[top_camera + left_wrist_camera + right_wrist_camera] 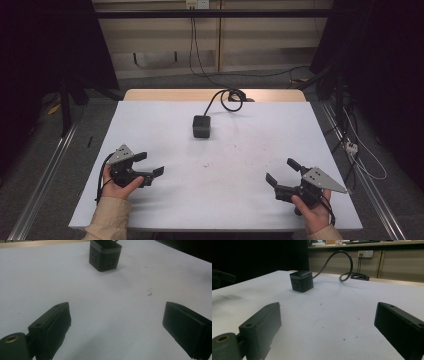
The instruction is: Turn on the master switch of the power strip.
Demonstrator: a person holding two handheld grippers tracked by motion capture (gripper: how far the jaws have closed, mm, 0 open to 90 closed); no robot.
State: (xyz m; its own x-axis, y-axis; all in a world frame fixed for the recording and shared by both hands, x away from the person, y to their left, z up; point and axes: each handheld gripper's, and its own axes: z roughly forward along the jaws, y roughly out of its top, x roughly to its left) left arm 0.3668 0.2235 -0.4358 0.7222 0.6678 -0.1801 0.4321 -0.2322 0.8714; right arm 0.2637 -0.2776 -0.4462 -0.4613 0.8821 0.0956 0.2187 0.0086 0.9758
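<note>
A dark cube power socket [202, 126] is seen standing at the far middle of the white bench [165, 210], its cable [223, 96] trailing off the back edge. It lies ahead of and between both tools, slightly nearer the left tool [149, 164]. The left tool and the right tool [281, 171] are both held spread wide, gripping nothing.

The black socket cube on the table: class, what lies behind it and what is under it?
Behind the black socket cube its grey cable curls toward the table's far edge. Under it is the white table cover; the patch beneath the cube is covered.
</note>
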